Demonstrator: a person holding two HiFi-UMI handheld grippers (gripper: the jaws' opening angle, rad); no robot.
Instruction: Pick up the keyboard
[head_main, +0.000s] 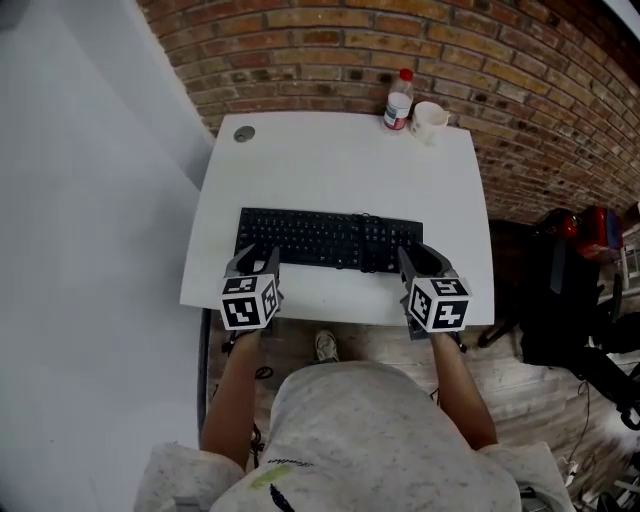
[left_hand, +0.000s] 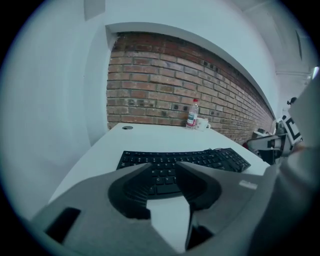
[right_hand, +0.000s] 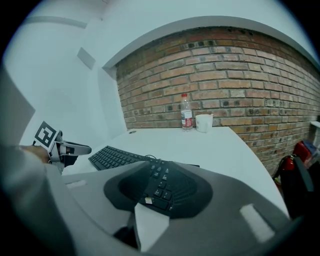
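Shirt (head_main: 380, 430) and both forearms fill the near edge of the head view. Beyond them the left gripper (head_main: 256, 264) and right gripper (head_main: 420, 264) sit at the two near corners of the keyboard (head_main: 330, 238), which lies flat on the white counter (head_main: 340, 160). Left gripper view: fingers (left_hand: 128, 195) partly spread, keys showing in the gap between them, nothing pinched. Right gripper view: fingers (right_hand: 191, 192) likewise partly spread, with the keyboard's right end in the gap and no pinch on it. Judgement: approach looks done. Closing on both ends and lifting remain; keyboard not yet raised.
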